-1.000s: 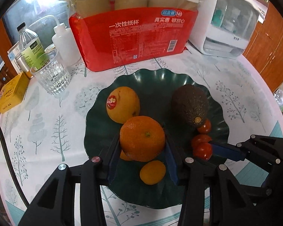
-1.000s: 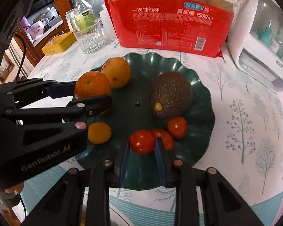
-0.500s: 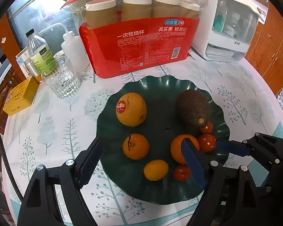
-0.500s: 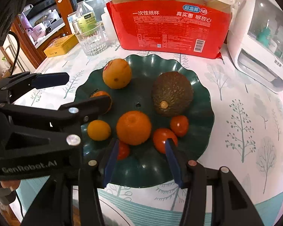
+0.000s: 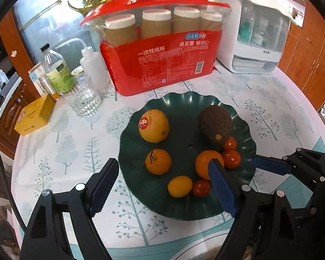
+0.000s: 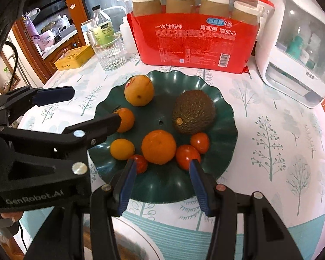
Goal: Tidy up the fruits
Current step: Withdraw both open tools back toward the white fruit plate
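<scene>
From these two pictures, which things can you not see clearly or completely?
- White plate, right wrist view: cut off by the bottom edge, blurred, partly behind the right tool; its contents cannot be told.
- Orange, left wrist view: one finger of the left tool covers its lower right part.
- Small tomato, right wrist view: half hidden by a tool finger.
- Small print on the red pack: too small to read.
</scene>
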The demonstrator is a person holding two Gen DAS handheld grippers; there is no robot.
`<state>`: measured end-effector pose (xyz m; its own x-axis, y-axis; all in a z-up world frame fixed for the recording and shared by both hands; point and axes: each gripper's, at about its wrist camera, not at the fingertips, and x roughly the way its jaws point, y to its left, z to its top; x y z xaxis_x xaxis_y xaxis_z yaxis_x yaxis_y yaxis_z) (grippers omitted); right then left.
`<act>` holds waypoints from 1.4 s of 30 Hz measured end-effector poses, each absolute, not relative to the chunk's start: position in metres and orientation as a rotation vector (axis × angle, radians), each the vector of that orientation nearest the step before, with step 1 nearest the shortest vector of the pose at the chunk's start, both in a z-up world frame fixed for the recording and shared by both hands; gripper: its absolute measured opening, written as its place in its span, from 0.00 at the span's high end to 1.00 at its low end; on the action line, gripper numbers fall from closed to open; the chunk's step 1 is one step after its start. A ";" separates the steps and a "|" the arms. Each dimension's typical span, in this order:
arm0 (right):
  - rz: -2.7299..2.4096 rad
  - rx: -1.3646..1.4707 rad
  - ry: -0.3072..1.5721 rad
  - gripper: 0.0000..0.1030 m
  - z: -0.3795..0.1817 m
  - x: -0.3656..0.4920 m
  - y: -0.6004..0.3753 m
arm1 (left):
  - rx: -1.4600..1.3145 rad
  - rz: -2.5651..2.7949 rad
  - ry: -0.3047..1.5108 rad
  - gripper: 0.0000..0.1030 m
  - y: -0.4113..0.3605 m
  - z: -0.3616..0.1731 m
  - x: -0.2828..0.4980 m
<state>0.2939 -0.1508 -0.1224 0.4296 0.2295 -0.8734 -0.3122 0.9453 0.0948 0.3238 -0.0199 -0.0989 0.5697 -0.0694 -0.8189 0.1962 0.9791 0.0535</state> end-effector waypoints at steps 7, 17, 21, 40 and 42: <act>0.331 -0.071 1.048 0.51 -0.105 0.274 -0.159 | 0.124 -0.130 0.907 0.19 -0.016 -0.076 0.291; 0.339 -0.073 1.008 0.51 -0.083 0.237 -0.167 | 0.121 -0.081 0.874 0.19 -0.011 -0.053 0.241; 0.341 -0.086 0.986 0.51 -0.075 0.221 -0.170 | 0.118 -0.061 0.864 0.19 -0.010 -0.044 0.221; 0.324 -0.030 1.040 0.51 -0.100 0.152 -0.199 | -0.013 -0.022 0.999 0.18 -0.006 -0.089 0.119; 0.325 -0.032 1.054 0.51 -0.108 0.147 -0.200 | -0.043 -0.013 1.038 0.18 0.000 -0.103 0.113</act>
